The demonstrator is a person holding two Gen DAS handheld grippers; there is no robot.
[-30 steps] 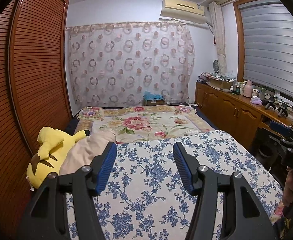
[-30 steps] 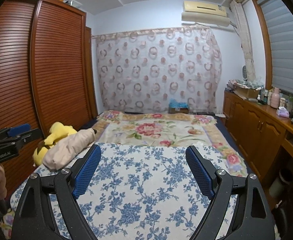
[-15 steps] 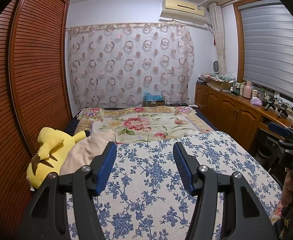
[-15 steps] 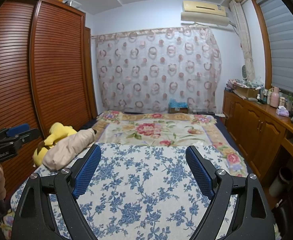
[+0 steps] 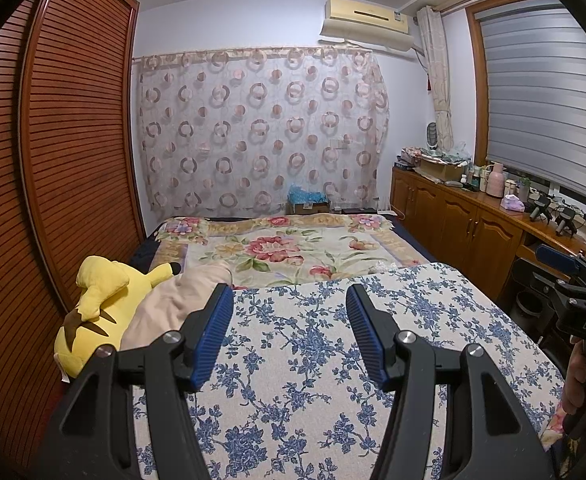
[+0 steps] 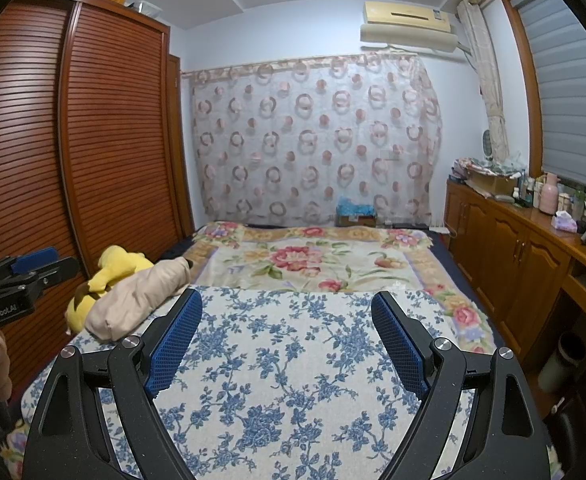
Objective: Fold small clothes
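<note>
A blue-flowered white cloth (image 5: 313, 360) lies spread flat over the near part of the bed; it also shows in the right wrist view (image 6: 285, 380). My left gripper (image 5: 289, 332) is open and empty, held above the cloth's left half. My right gripper (image 6: 285, 340) is open wider and empty, above the cloth's middle. Each gripper shows at the edge of the other's view: the right one (image 5: 573, 300) and the left one (image 6: 17, 284). No small garment can be made out apart from a beige bundle (image 6: 133, 300) at the cloth's left edge.
A yellow plush toy (image 5: 101, 308) lies beside the beige bundle by the slatted wardrobe (image 5: 53, 160). A rose-patterned blanket (image 5: 289, 248) covers the far bed. A wooden cabinet (image 6: 525, 264) with bottles stands along the right. A curtain (image 6: 313, 140) hangs at the back.
Both views have tilted up very slightly. The jaws have stayed open and empty.
</note>
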